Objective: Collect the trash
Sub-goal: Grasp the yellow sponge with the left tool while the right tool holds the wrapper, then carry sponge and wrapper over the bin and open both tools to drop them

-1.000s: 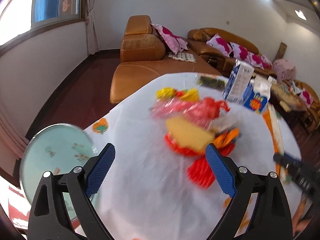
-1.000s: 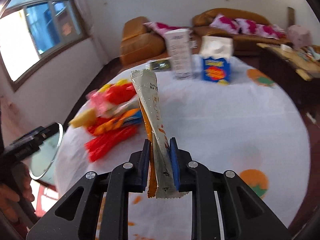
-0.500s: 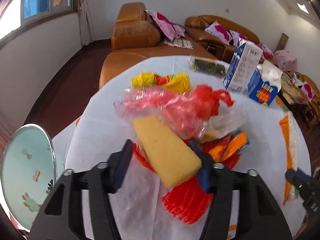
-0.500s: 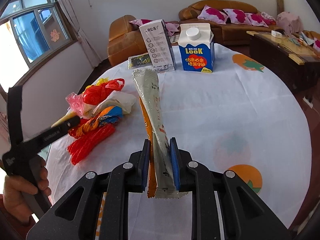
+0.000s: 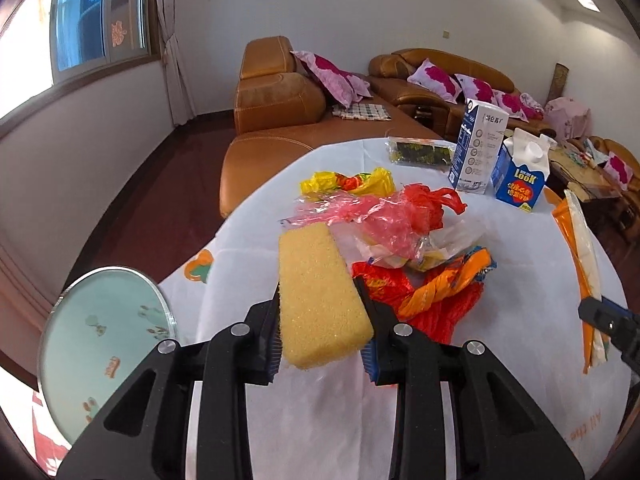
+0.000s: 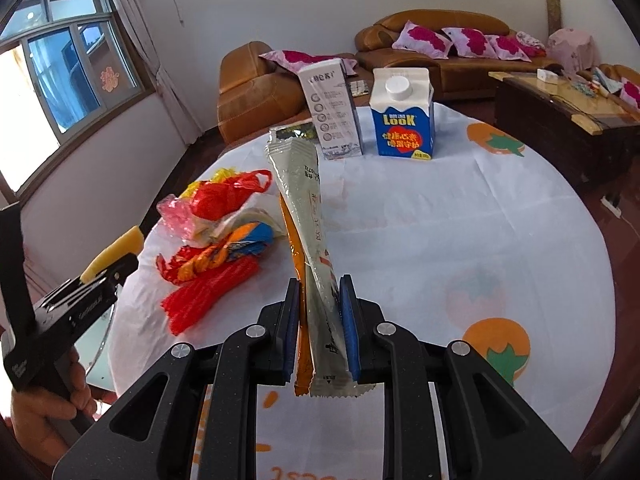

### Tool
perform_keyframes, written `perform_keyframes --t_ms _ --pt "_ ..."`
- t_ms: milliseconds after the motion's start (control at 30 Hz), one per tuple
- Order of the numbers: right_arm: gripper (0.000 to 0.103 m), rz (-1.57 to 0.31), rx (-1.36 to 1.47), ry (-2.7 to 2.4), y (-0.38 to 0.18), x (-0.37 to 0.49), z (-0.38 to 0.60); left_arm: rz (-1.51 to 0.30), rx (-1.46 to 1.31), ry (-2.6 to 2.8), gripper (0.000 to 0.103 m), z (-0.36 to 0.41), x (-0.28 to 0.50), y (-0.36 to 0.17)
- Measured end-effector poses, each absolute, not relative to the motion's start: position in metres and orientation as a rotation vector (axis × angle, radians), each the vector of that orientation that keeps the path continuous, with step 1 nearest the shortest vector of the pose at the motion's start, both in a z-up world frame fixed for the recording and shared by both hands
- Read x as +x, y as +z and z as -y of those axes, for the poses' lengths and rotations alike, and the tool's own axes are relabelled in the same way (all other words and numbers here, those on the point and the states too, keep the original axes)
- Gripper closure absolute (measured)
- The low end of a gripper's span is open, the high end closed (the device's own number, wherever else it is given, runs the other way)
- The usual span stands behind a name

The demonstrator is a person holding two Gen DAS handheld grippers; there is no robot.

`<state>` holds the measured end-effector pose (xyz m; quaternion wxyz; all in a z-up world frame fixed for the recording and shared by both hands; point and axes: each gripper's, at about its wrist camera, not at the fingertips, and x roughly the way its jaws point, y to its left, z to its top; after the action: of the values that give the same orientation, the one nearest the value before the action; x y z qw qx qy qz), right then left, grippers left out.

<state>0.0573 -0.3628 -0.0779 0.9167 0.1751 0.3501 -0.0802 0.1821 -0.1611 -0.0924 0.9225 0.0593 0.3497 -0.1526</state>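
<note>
Yellow sponge (image 5: pixel 320 300) sits between the pads of the left gripper (image 5: pixel 322 322), long axis running away from the camera along the fingers, far end up over the near-left edge of the trash pile (image 5: pixel 404 248). Left jaws are closing at this moment; the pads press the sponge's two long sides and its near corner bulges out below them, so it reads as gripped. Right gripper (image 6: pixel 320 320) is narrow, clamped on the tail of a long grey sachet (image 6: pixel 308 220) with an orange wrapper (image 6: pixel 298 256) behind it; both stand up and lean away from the camera, over the cloth. Pile itself (red mesh, twisted orange-blue wrapper, red and pink bags, yellow bag beyond) lies just ahead and right of the left gripper, so the left hand is plainly the nearer; from the right wrist view it lies to the left, apart from the sachet. Round table (image 6: pixel 480 240) edge is close on the left, glass disc (image 5: pixel 104 344) below that edge. Tall carton (image 6: pixel 332 116) and blue milk carton (image 6: pixel 402 120) stand upright at the far rim, well apart from both hands. Judgement: no bin visible in either view; open cloth to the right gives free room, left side is tight against the rim.
</note>
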Motion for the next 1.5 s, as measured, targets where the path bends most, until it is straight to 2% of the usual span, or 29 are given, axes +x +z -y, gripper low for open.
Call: perform_keyframes --t_ms 900,1500 --pt "0.082 -0.748 0.303 -0.005 -0.063 0.079 0.261 -0.716 0.041 -0.276 0.072 0.079 0.156 -0.085" --pt "0.082 -0.785 0.244 0.118 -0.064 0.107 0.188 -0.744 -0.106 -0.244 0.072 -0.009 0.156 -0.089"
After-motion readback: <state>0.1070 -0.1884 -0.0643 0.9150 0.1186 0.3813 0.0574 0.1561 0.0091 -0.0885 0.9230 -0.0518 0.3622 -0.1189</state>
